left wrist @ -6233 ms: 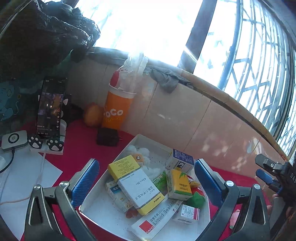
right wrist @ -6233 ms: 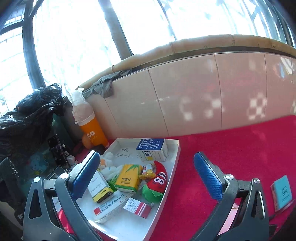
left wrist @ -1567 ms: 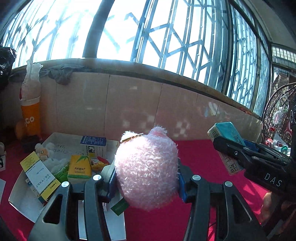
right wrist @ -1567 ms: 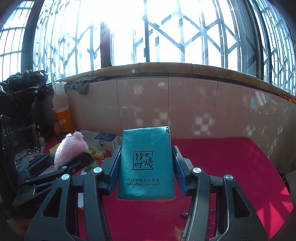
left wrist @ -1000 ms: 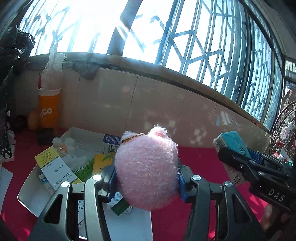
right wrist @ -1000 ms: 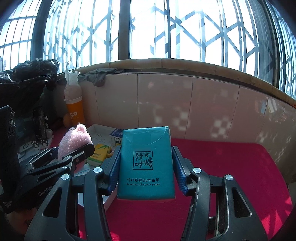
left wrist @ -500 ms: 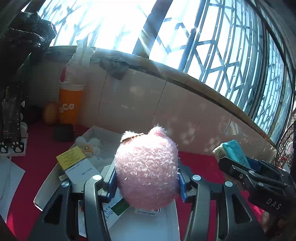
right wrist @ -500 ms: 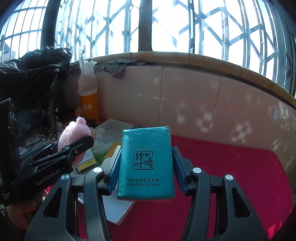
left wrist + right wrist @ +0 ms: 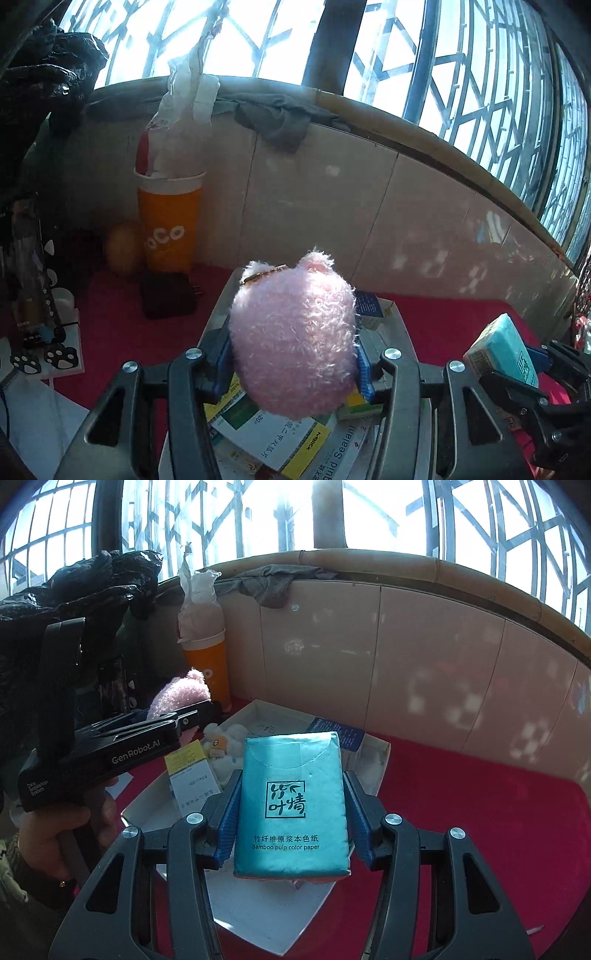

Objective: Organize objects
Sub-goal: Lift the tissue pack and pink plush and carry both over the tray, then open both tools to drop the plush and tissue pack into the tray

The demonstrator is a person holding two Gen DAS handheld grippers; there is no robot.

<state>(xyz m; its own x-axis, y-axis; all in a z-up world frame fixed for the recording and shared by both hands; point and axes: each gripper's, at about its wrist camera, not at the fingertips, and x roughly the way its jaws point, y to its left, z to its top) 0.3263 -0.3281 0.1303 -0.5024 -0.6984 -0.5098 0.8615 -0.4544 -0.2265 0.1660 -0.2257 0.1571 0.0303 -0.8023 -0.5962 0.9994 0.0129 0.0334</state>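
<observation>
The job looks partly done: the white tray point(image 9: 382, 755) on the red table point(image 9: 480, 812) already holds small boxes and a little white soft toy. Two things are not in yet. The left hand-held gripper point(image 9: 293, 360) squeezes a pink fluffy toy point(image 9: 293, 332) above the tray, and the right hand-held gripper point(image 9: 290, 821) squeezes a teal tissue pack point(image 9: 291, 808) over the tray's near right side.
</observation>
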